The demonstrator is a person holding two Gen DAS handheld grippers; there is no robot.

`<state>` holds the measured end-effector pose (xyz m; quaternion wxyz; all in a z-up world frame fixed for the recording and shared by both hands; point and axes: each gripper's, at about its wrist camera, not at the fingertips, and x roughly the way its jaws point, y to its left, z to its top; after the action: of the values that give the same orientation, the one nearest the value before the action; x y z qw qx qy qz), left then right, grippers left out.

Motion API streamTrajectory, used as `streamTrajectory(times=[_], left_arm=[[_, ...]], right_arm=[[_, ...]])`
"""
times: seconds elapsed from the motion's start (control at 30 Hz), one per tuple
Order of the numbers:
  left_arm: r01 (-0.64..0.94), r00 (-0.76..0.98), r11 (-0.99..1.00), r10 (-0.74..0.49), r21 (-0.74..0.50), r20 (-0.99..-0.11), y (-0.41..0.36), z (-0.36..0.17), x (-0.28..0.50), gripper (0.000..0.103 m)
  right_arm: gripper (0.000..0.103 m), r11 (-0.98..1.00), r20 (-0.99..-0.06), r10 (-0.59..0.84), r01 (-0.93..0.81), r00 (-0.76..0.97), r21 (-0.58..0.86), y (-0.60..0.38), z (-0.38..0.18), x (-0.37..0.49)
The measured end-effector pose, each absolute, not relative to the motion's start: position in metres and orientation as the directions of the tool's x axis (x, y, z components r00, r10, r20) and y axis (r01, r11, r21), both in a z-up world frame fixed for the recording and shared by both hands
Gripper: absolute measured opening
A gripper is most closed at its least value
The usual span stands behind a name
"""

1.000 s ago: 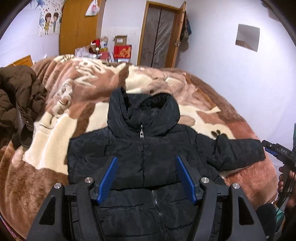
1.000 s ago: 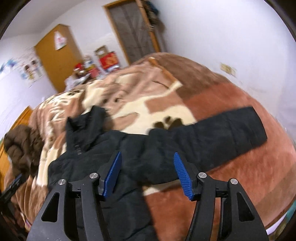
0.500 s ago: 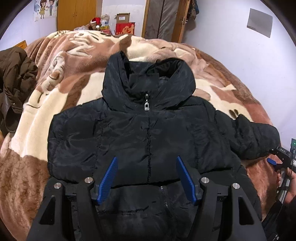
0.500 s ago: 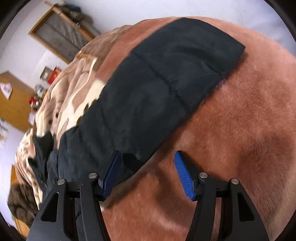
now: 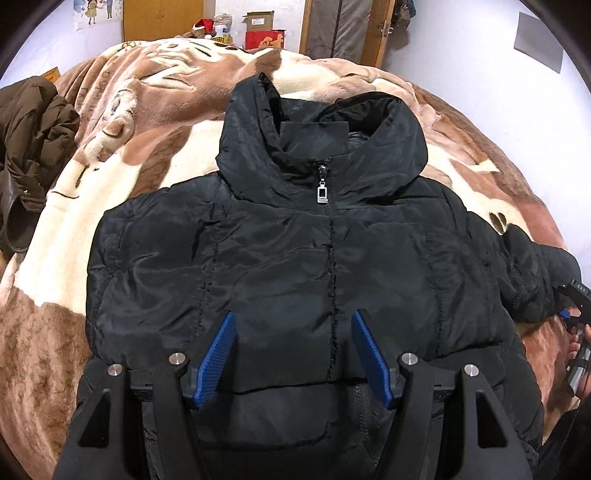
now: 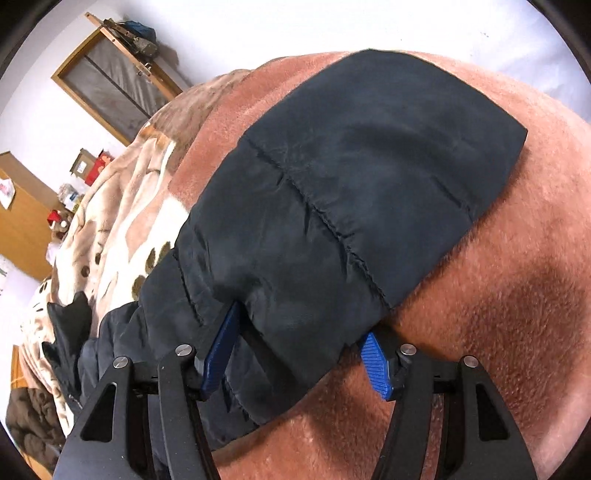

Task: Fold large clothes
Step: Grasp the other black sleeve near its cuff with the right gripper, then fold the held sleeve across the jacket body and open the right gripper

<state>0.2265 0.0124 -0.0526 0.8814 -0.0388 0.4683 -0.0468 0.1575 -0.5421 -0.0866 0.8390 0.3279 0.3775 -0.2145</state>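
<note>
A black hooded puffer jacket (image 5: 295, 251) lies face up and zipped on the bed, hood at the far end. My left gripper (image 5: 291, 332) is open and empty, hovering over the jacket's lower front. The jacket's sleeve (image 6: 351, 192) stretches out across the brown blanket in the right wrist view. My right gripper (image 6: 299, 325) is open, its blue fingers (image 6: 221, 350) straddling the sleeve's near edge, with the cloth lying between and over them. The right gripper also shows in the left wrist view (image 5: 570, 295) at the sleeve's end.
A brown, tan and cream plush blanket (image 5: 122, 147) covers the bed. A dark brown coat (image 5: 29, 147) is heaped at the left edge. Boxes (image 5: 264, 33), a wooden wardrobe and a door stand beyond the bed. A white wall runs along the right side.
The left gripper moved closer over the jacket's front. The right gripper swung down to the sleeve and pushed forward until the sleeve's edge sits between its open fingers.
</note>
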Motion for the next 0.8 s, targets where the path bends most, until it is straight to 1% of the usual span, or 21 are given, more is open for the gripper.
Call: streamTrajectory(times=[0.03, 0.07, 0.1, 0.13, 0.23, 0.47, 0.5, 0.63, 0.8], left_arm=[[0.044, 0.556, 0.992, -0.121, -0.116, -0.822, 0.014, -0.053, 0.226, 0.067], [0.042, 0.555, 0.992, -0.123, -0.12, -0.823, 0.015, -0.053, 0.225, 0.067], [0.04, 0.554, 0.992, -0.125, -0.123, -0.823, 0.016, -0.053, 0.224, 0.067], [0.04, 0.555, 0.991, -0.125, -0.124, -0.822, 0.016, -0.052, 0.224, 0.067], [0.037, 0.561, 0.991, -0.13, -0.132, -0.817, 0.018, -0.049, 0.221, 0.067], [0.047, 0.593, 0.987, -0.151, -0.153, -0.791, 0.022, -0.032, 0.206, 0.067], [0.047, 0.596, 0.987, -0.153, -0.156, -0.788, 0.023, -0.031, 0.203, 0.067], [0.037, 0.614, 0.985, -0.156, -0.169, -0.774, 0.032, -0.023, 0.192, 0.067], [0.005, 0.63, 0.983, -0.144, -0.182, -0.763, 0.05, -0.014, 0.184, 0.067]], right_arm=[[0.032, 0.702, -0.771, -0.119, 0.602, 0.625, 0.38, -0.542, -0.082, 0.156], [0.026, 0.711, -0.771, -0.126, 0.599, 0.624, 0.369, -0.542, -0.077, 0.153], [0.018, 0.722, -0.766, -0.135, 0.592, 0.628, 0.358, -0.541, -0.07, 0.151], [0.014, 0.732, -0.761, -0.141, 0.584, 0.633, 0.35, -0.536, -0.063, 0.15], [0.011, 0.758, -0.728, -0.137, 0.544, 0.671, 0.359, -0.523, -0.039, 0.141], [0.011, 0.856, -0.621, -0.084, 0.375, 0.78, 0.355, -0.46, 0.026, 0.133], [0.011, 0.862, -0.615, -0.079, 0.364, 0.784, 0.353, -0.456, 0.028, 0.133], [0.011, 0.914, -0.57, -0.006, 0.236, 0.821, 0.331, -0.409, 0.06, 0.155], [0.011, 0.933, -0.555, 0.09, 0.125, 0.827, 0.337, -0.366, 0.077, 0.166]])
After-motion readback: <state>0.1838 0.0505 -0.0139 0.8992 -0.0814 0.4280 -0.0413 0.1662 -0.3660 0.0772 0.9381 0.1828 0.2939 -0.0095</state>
